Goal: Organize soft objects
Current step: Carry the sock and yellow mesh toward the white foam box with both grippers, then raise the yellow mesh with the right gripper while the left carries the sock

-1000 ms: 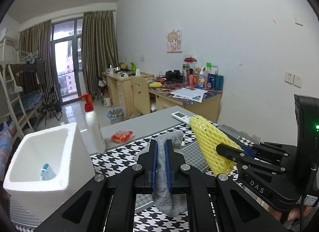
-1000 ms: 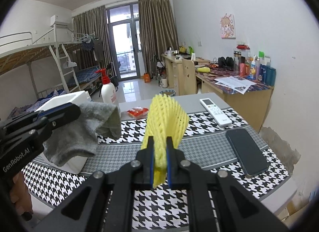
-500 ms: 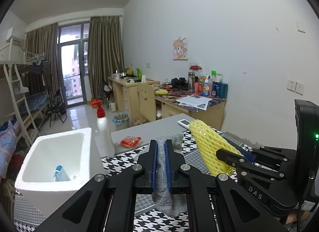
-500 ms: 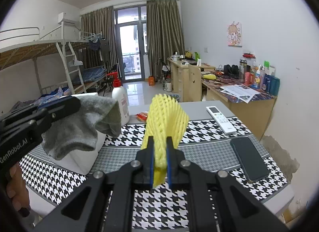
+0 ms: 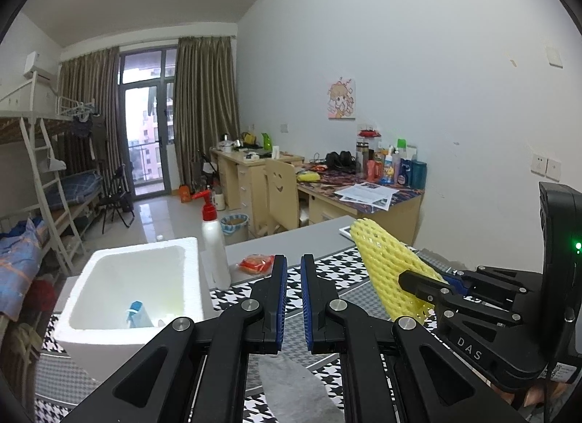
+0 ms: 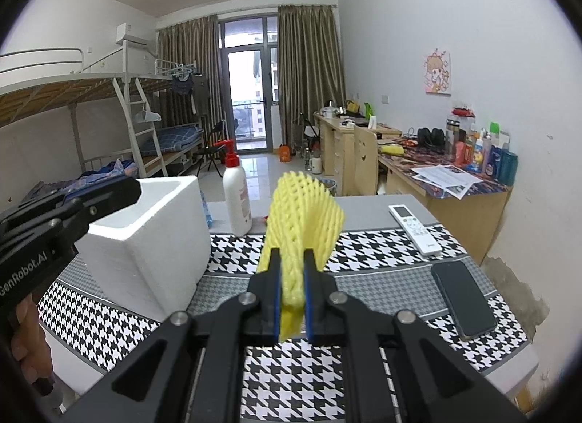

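My left gripper [image 5: 294,259] is shut to a narrow slit with nothing between its blue pads. A grey cloth [image 5: 294,386] lies below it on the houndstooth tablecloth, seen between the gripper's arms. My right gripper [image 6: 291,252] is shut on a yellow foam net [image 6: 302,212], which stands up above its fingertips. In the left wrist view the yellow foam net [image 5: 389,263] sits to the right of my left gripper. A white foam box [image 5: 127,277] stands open just left of the left gripper, with a small blue and white item inside.
A white spray bottle [image 6: 236,201] with a red top stands behind the foam box [image 6: 145,234]. A red packet [image 5: 254,263] lies beyond my left fingertips. A white remote [image 6: 414,228] and a black phone [image 6: 462,299] lie near the table's right edge.
The grey cloth is out of the left gripper's jaws and now lies under it. Both grippers have drifted towards the foam box, which looks nearer. The right gripper still grips the yellow net.
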